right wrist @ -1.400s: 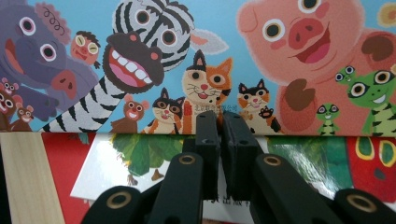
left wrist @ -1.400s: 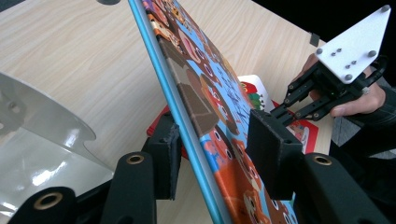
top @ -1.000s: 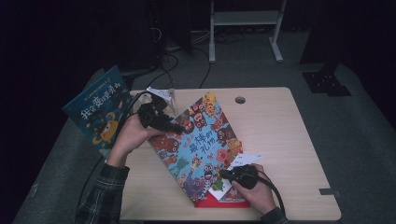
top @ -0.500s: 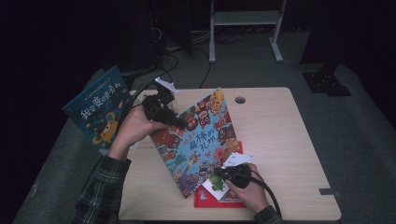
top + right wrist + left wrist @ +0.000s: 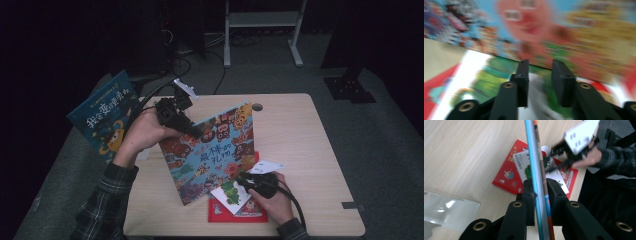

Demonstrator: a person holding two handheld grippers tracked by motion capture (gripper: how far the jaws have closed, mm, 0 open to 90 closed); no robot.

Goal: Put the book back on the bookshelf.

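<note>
A large colourful picture book [image 5: 215,150] stands tilted up on its lower edge in the middle of the table [image 5: 300,150]. My left gripper [image 5: 196,132] is shut on its upper left edge; its jaws have just been closing. In the left gripper view the book [image 5: 537,157] runs edge-on between the jaws of that gripper [image 5: 540,183]. My right gripper [image 5: 241,181] sits low by the book's bottom right edge. Its jaws have just been opening and stand apart with nothing pinched [image 5: 540,62], facing the book cover [image 5: 536,25].
A white book with a green caterpillar [image 5: 231,194] lies on a red book [image 5: 240,211] under my right gripper. A blue book [image 5: 100,120] leans off the table's left side. A clear plastic sheet [image 5: 446,207] lies near the left gripper.
The left gripper has risen and tipped the picture book more upright. The right gripper has let go of the book's lower edge and its jaws have opened.
</note>
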